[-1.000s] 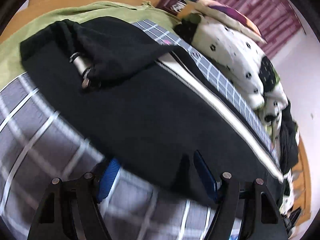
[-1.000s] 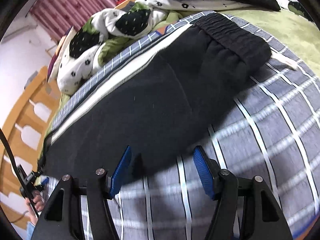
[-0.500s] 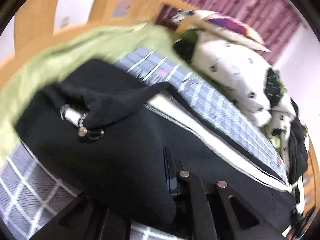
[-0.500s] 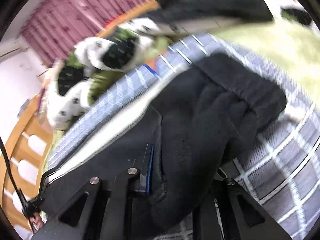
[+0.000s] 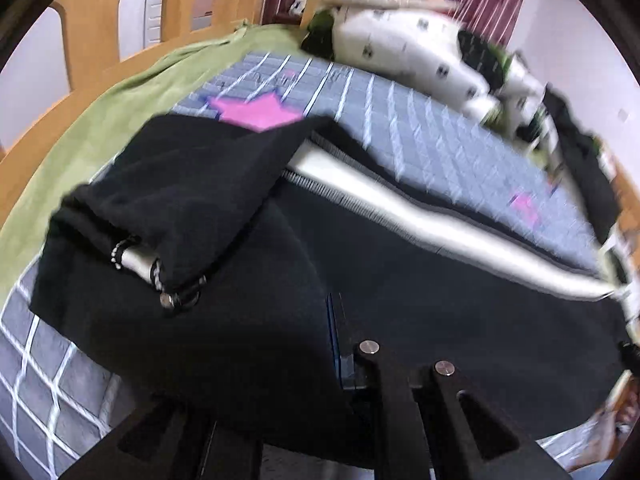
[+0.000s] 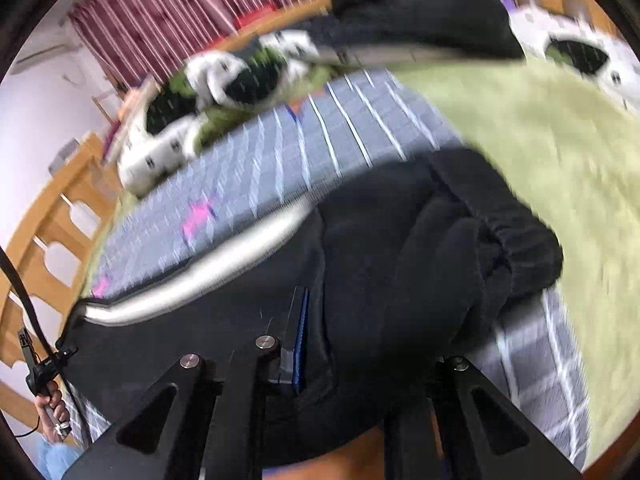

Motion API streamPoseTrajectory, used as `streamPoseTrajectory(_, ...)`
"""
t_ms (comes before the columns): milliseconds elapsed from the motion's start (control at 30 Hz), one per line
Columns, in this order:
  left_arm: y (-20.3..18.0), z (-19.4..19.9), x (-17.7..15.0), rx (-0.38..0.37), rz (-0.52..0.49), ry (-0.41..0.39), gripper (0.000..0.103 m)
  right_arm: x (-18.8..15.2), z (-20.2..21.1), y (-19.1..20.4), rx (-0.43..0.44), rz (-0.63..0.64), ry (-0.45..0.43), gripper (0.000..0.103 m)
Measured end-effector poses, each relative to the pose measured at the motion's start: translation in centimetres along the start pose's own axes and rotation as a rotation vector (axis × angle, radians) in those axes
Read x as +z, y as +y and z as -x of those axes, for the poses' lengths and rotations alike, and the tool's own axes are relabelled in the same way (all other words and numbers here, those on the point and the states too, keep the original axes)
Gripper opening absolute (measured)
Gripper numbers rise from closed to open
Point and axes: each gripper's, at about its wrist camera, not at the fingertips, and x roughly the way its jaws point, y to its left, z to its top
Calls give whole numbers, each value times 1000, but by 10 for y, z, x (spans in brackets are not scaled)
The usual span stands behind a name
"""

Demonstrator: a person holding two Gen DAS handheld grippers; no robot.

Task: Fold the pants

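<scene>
Black pants [image 5: 440, 300] with a white side stripe [image 5: 400, 204] lie across a grey checked blanket [image 5: 420, 128]. Their waist end is bunched at the left, with a drawstring [image 5: 172, 300] showing. My left gripper [image 5: 334, 344] is shut on the near edge of the pants, and black cloth drapes over its left finger. In the right wrist view the same pants [image 6: 380, 260] show an elastic cuff [image 6: 520, 248] at the right. My right gripper [image 6: 308, 344] is shut on the raised near edge, with a fold of cloth pinched between the blue pads.
A green sheet [image 5: 100, 128] borders the blanket. A white spotted duvet [image 5: 420, 52] and dark clothes [image 6: 420, 12] are piled along the far side. Wooden bed rails [image 5: 100, 12] and a maroon curtain [image 6: 180, 12] stand behind. A person's hand [image 6: 52, 404] holds a device at the lower left.
Both grippers went from open around the near edge of the pants to shut on it. They have lifted the edge and carried it toward the far side, uncovering more of the blanket.
</scene>
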Motion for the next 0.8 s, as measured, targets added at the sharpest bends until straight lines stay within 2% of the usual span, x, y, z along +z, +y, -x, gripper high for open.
streamPoseTrajectory(67, 6, -4, -6, -5, 27, 8, 10, -21, -15, -13, -31, -31, 23, 17)
streamPoseTrajectory(133, 13, 3, -7, -27, 71, 16, 15, -36, -25, -27, -41, -77, 43, 27)
streamPoseTrajectory(200, 16, 8, -7, -12, 80, 33, 29, -43, -17, -33, -22, -101, 40, 35)
streamPoseTrajectory(233, 17, 12, -12, 16, 64, 38, 41, -46, -9, -35, -13, -106, 28, 38)
streamPoseTrajectory(267, 18, 20, -17, 48, 35, 25, 51, -49, 0, -36, -21, -103, 7, 47)
streamPoseTrajectory(300, 18, 23, -21, 57, 23, 13, 54, -49, 9, -38, -34, -99, -21, 57)
streamPoseTrajectory(367, 22, 37, -32, 67, 2, -24, 58, -48, 18, -43, -58, -112, -79, 66)
streamPoseTrajectory(500, 30, 55, -39, 79, 8, -48, 61, -31, 0, -55, -39, -225, -102, 72)
streamPoseTrajectory(567, 32, 64, -38, 89, 8, -60, 63, -23, -14, -62, -63, -288, -99, 68)
streamPoseTrajectory(600, 32, 68, -36, 94, 5, -73, 63, -18, -17, -63, -92, -319, -114, 55)
streamPoseTrajectory(667, 30, 77, -34, 114, -12, -109, 63, -9, -15, -64, -133, -326, -152, 40)
streamPoseTrajectory(700, 29, 81, -33, 136, -24, -128, 63, -3, -11, -65, -109, -316, -178, 36)
streamPoseTrajectory(800, 30, 91, -29, 140, -40, -162, 63, 12, 7, -71, -14, -310, -233, 35)
